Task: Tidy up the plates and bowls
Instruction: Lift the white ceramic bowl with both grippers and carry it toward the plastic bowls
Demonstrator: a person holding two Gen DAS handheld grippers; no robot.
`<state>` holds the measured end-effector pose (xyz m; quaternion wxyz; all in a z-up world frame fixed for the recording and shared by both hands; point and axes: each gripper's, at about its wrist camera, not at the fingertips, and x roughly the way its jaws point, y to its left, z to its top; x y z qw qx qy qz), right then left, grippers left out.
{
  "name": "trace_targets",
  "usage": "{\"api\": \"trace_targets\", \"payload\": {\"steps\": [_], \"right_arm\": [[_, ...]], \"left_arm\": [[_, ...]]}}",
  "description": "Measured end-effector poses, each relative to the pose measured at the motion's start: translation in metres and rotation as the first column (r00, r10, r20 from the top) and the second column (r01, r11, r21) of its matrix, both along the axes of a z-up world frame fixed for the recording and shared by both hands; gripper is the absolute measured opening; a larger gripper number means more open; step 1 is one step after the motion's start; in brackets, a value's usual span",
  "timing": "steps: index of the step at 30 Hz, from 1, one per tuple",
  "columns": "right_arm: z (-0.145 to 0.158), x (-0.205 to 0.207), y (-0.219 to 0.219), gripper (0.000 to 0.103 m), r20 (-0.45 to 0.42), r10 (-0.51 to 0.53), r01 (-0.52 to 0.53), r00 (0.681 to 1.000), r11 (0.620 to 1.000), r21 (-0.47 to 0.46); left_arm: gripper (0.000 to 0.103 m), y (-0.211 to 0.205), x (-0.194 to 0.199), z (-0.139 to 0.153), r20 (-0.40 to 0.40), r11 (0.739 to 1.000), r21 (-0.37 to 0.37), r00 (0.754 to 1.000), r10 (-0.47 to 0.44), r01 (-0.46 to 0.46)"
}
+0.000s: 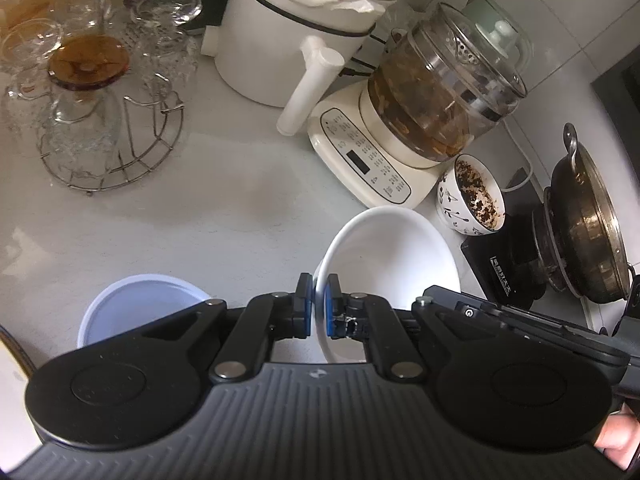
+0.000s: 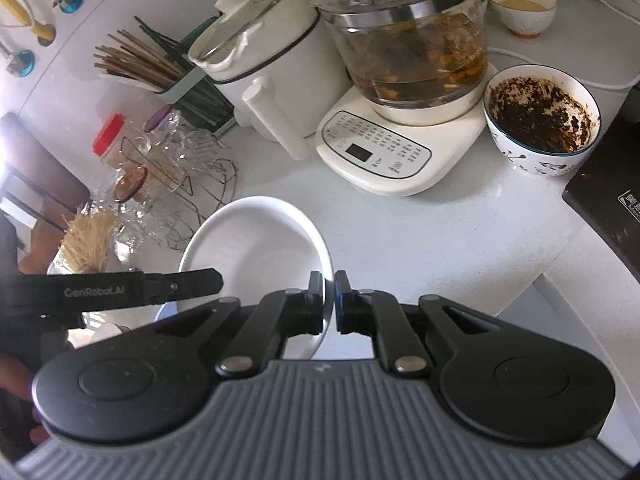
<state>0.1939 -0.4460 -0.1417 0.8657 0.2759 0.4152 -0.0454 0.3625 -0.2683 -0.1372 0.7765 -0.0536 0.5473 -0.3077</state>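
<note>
A round white ceramic bowl (image 1: 396, 256) is held tilted above the pale stone counter (image 1: 224, 216), its rim clamped on opposite sides by the left gripper (image 1: 318, 300) and the right gripper (image 2: 329, 300). A pale blue bowl (image 1: 140, 312) is seen beside it. Farther back stands a soiled patterned bowl (image 2: 540, 120) next to the cream kettle base (image 2: 400, 160).

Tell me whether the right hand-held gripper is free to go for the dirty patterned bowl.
Probably not yet. The right hand-held gripper is shut on the white bowl's rim. The dirty patterned bowl sits beyond on open countertop, so the path looks unobstructed.
</note>
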Motion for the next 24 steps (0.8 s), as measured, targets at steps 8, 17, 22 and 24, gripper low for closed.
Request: {"api": "trace_targets", "payload": {"steps": [8, 17, 22, 24], "right_arm": [[0.008, 0.009, 0.017, 0.008, 0.020, 0.041, -0.041, 0.999, 0.999, -0.014], [0.017, 0.027, 0.039, 0.008, 0.045, 0.125, -0.124, 0.991, 0.992, -0.035], [0.019, 0.034, 0.049, 0.008, 0.085, 0.152, -0.151, 0.985, 0.988, -0.020], [0.019, 0.038, 0.053, 0.008, 0.094, 0.165, -0.165, 0.982, 0.986, -0.013]], "left_arm": [[0.007, 0.027, -0.005, 0.005, 0.009, 0.999, -0.014, 0.999, 0.038, -0.038], [0.007, 0.059, -0.004, 0.012, 0.023, 0.992, -0.042, 0.992, 0.123, -0.122], [0.007, 0.078, -0.005, 0.013, 0.024, 0.985, -0.045, 0.986, 0.165, -0.164], [0.007, 0.086, -0.006, 0.015, 0.033, 0.982, -0.045, 0.982, 0.184, -0.183]]}}
